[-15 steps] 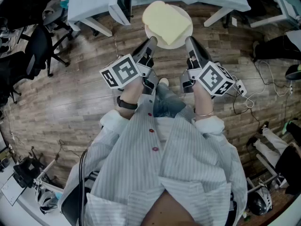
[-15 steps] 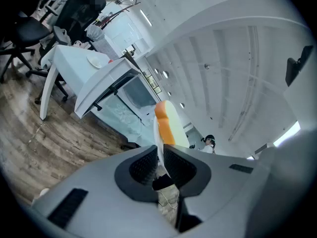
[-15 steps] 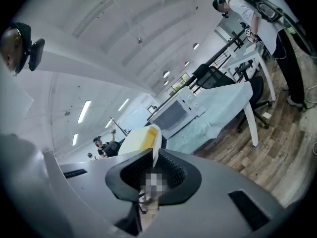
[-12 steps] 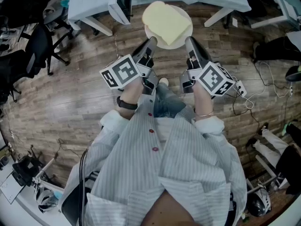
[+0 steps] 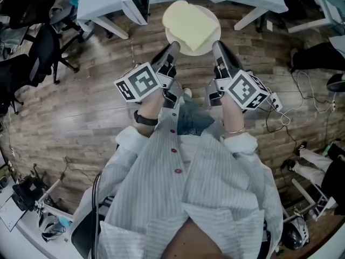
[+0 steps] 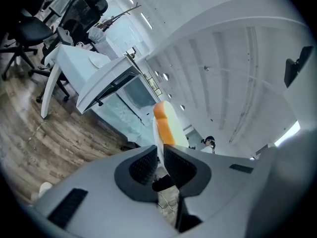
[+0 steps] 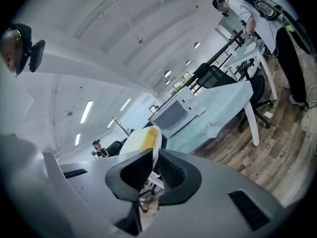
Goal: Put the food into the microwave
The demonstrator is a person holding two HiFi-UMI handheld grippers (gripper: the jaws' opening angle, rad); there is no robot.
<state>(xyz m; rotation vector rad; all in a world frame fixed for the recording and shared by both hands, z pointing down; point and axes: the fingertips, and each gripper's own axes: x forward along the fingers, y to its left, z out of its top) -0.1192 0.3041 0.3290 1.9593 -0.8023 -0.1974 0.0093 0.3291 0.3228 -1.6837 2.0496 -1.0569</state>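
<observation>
**Q:** What does each tool hold?

**A:** The left gripper (image 5: 172,48) is clamped on the near-left rim of a white plate (image 5: 186,52). In the left gripper view its ribbed pads (image 6: 144,163) press the thin rim (image 6: 158,139) from both sides. The right gripper (image 5: 216,47) is clamped in the same way on the near-right rim, and in the right gripper view the plate's edge (image 7: 154,155) runs between its closed pads. Both grippers point slightly below level.

**Q:** Where is the food?

**A:** A slice of bread (image 5: 190,23) lies flat on the plate, covering most of it. Its orange crust shows in the left gripper view (image 6: 163,123). The plate hangs in the air above the wooden floor (image 5: 81,101), borne by the two grippers alone.

**Q:** And the surroundings?

**A:** The microwave (image 6: 133,90) stands on a white table (image 5: 102,4) ahead, well apart from the plate. A black office chair (image 5: 48,53) stands on the left. Another person (image 7: 257,19) stands at a further table.
</observation>
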